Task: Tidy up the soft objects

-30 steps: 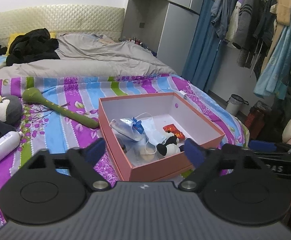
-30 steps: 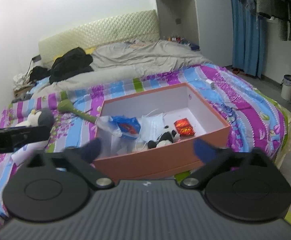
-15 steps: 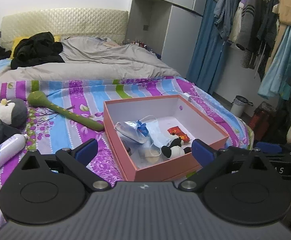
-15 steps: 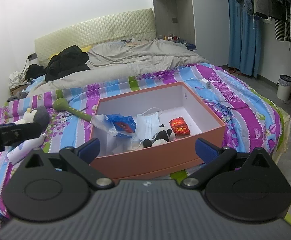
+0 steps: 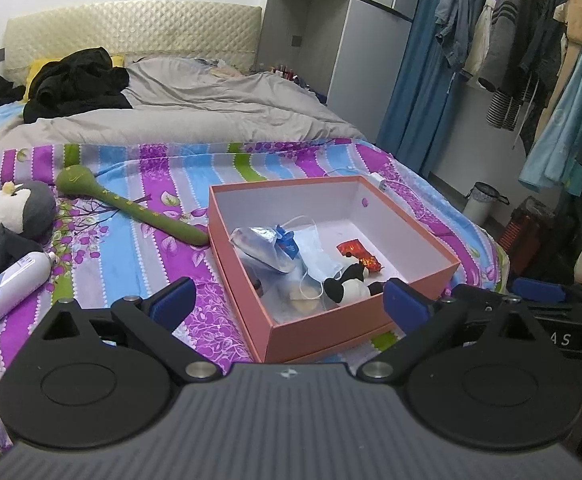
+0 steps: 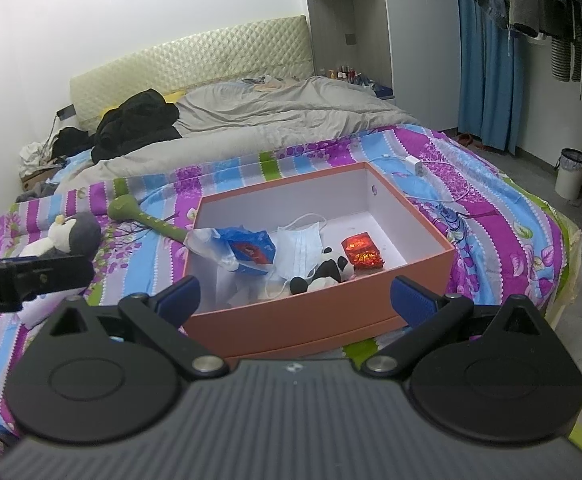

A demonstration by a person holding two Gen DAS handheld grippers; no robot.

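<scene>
Both tongs hang over the near edge of the bed, jaws spread wide with nothing between them: the left gripper [image 5: 287, 302] and the right gripper [image 6: 296, 295] each frame the box [image 6: 319, 316] without touching it. That box, salmon outside and white inside, sits lidless on the striped sheet [image 6: 491, 220]. Within it lie a crumpled foil bag [image 5: 265, 246] with a blue packet [image 6: 249, 250], a face mask [image 6: 299, 248], a small panda toy [image 6: 323, 270] and a red wrapper [image 6: 362, 255]; the panda rests against the mask's lower edge, with the wrapper just beside it. Outside the box, to its left, a green club-shaped toy [image 5: 131, 210] lies slantwise, its thin end touching the box wall. Farther left a plush penguin [image 5: 7, 224] sits on the sheet, and a white spray can [image 5: 7, 288] lies just below it. A grey duvet [image 5: 195, 108] and a heap of black clothes [image 5: 79, 80] cover the head of the bed. A white charger [image 6: 415, 164] with its cable lies beyond the box's far corner.
</scene>
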